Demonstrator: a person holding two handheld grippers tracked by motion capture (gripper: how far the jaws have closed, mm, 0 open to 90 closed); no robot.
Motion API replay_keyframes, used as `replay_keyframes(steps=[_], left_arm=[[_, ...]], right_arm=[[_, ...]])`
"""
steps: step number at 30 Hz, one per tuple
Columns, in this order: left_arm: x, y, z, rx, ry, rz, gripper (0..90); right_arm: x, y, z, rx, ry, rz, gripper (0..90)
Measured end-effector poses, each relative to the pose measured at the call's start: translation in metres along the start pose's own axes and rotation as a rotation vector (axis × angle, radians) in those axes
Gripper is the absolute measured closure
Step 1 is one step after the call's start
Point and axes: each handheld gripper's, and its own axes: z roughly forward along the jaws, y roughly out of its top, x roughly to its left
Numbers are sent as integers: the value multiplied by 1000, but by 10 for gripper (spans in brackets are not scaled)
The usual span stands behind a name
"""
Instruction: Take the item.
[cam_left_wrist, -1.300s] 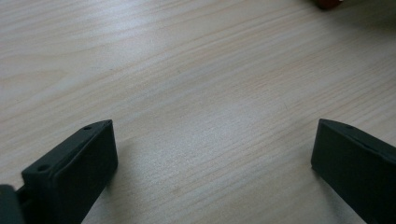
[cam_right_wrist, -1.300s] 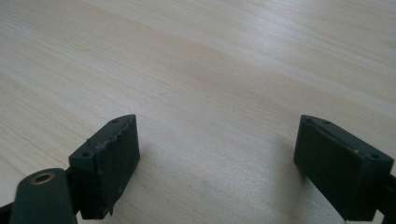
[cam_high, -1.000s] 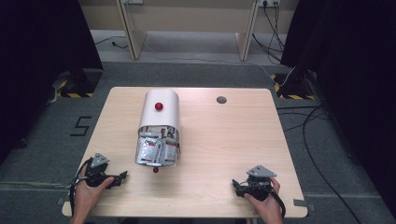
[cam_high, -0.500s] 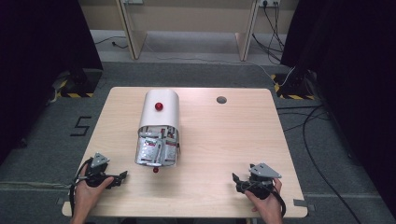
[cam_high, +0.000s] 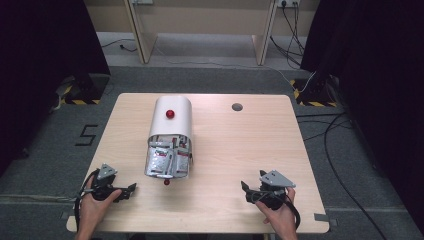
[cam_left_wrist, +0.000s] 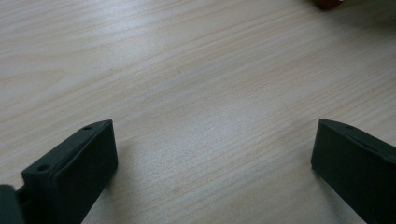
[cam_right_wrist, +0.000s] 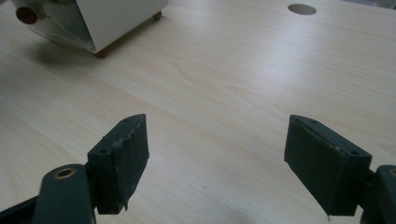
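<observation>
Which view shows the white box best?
The high view: the whole white box shows, with its red knob on top and packets at its open end. The right gripper view shows one corner of it. The left gripper view gives a reddish scrap at its top edge.

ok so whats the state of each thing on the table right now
white container: lying on the table, clear door at its near end open, packets inside
left gripper: open, holding nothing, low at the near edge
right gripper: open, holding nothing, low at the near edge
</observation>
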Motion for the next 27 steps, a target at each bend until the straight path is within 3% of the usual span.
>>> replay_keyframes(steps=[13, 27], left_arm=[[0, 0, 0, -1, 2, 0, 0], [0, 0, 0, -1, 3, -1, 0]], right_arm=[[24, 30, 3, -54, 50, -42, 235], [44, 48, 5, -83, 96, -81, 244]])
